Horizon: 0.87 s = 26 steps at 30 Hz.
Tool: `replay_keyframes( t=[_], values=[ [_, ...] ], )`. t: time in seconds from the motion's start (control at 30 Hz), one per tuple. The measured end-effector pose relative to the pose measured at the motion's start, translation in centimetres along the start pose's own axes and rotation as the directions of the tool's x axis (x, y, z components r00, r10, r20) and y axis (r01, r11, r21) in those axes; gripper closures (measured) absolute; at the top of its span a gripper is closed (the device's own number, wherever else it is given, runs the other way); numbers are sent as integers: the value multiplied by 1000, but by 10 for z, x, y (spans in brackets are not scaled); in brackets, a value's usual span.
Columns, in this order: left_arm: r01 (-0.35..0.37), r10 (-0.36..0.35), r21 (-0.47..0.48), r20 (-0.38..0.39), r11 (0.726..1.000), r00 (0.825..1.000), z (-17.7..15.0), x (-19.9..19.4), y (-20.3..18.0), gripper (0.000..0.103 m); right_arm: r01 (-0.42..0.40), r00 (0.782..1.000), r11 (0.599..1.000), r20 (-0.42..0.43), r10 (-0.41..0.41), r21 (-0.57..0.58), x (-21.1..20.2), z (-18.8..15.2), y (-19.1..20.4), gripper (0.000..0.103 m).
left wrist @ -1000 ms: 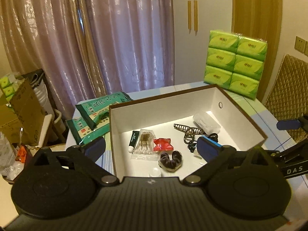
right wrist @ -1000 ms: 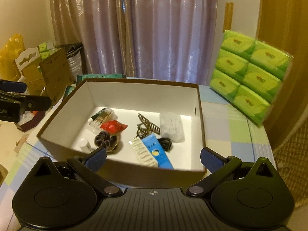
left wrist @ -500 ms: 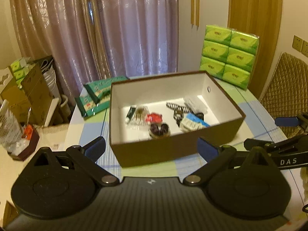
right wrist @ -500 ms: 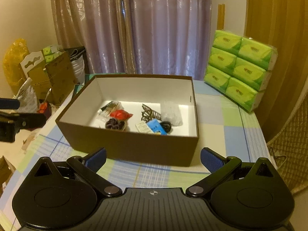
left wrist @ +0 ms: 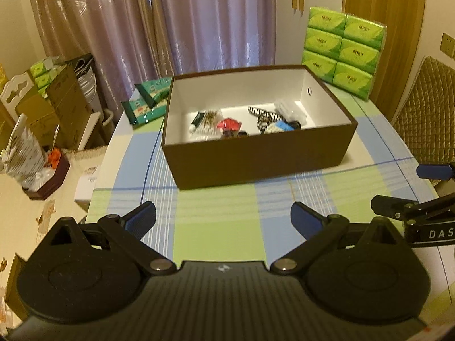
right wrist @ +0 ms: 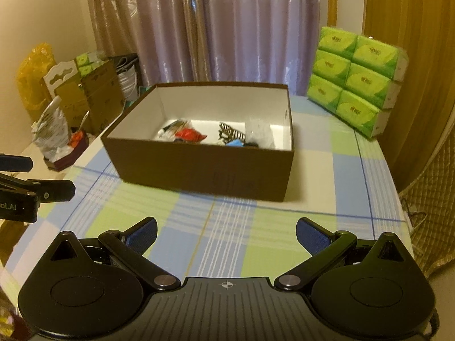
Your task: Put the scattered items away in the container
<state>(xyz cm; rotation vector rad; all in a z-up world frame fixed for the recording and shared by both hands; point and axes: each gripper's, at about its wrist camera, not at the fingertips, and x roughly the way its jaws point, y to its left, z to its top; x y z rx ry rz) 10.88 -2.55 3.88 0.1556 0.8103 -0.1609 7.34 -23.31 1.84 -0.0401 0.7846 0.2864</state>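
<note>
**Almost done: the small things are in the box**

Your job looks very close to finished. The brown box (left wrist: 257, 153) sits in the middle of the frame on the checked worktop (left wrist: 219, 227), and the little things are lying inside it on its white floor. No loose small things show on the cloth in front of the box or beside it in either view.

Both of your tools are empty. The left tool (left wrist: 223, 217), low in the frame, has its two blue tips spread wide with only cloth between them. The right tool (right wrist: 226, 231) is spread wide too and pinches nothing. Both are on the near side of the box, apart from it.

What is left? Two green packets (left wrist: 148, 101) lie at the left of the box, near its back corner. I cannot tell if they belong in the box. The tall stack of green tissue packs (right wrist: 359, 81) stands at the upper right and looks too big to go in.

The box is dark brown outside and white inside, with no lid. Inside you can see a red wrapper (left wrist: 229, 125), a striped hair clip (left wrist: 263, 113), a blue and white packet (left wrist: 280, 126) and a clear bag of cotton buds (left wrist: 209, 122). They lie close together toward the near wall.
</note>
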Motion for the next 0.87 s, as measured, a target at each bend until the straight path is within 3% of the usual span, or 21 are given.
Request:
replay_keyframes(
  t=[0.5, 0.87],
  values=[
    [-33, 31, -33, -60, 999, 998, -37, -15, -18, 3, -43, 998, 999, -41, 41, -34, -16, -33, -4, 2],
    [-33, 31, -37, -53, 999, 998, -45, -23, -30, 3, -52, 998, 998, -46, 50, -42, -24, -42, -11, 2]
  ],
)
